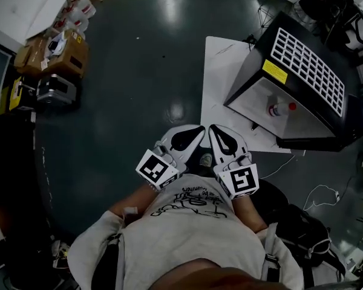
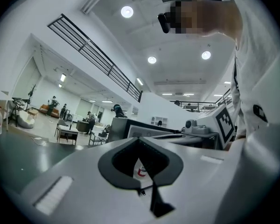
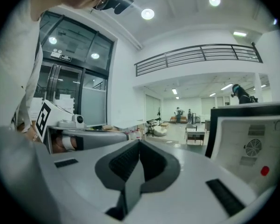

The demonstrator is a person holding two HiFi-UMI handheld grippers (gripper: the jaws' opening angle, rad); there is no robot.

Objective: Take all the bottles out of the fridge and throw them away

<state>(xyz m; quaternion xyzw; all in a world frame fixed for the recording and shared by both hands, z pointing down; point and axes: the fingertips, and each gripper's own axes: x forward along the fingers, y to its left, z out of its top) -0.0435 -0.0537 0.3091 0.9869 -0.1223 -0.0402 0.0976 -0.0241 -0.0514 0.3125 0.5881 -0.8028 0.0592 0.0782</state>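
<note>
two white handheld grippers are held close in front of the person's chest, side by side and well short of the black box-shaped fridge [image 1: 302, 71], both aimed toward its open front. my guess is that this is the carry posture for an approach, since nothing is within reach. the left gripper [image 1: 190, 136] has its jaws closed on nothing. the right gripper [image 1: 221, 139] is the same, jaws pressed together and empty.

one clear plastic bottle with a red cap [image 1: 278, 109] is inside the fridge on its white floor, seemingly upright. it also shows through the hollow between the left gripper's closed jaws [image 2: 141, 171], so that tool is lined up on it. no other bottle is visible in the fridge.

the fridge rests on a white sheet [image 1: 221, 71] spread over the dark floor. a yellow sticker [image 1: 273, 71] sits on the fridge's top edge beside a white grid panel [image 1: 308, 68], its print too small to read. the black lettering on the person's shirt [image 1: 193, 204] is upside down and unreadable to me. each gripper's marker cube [image 1: 159, 168] carries only a square black-and-white pattern, no words.
</note>
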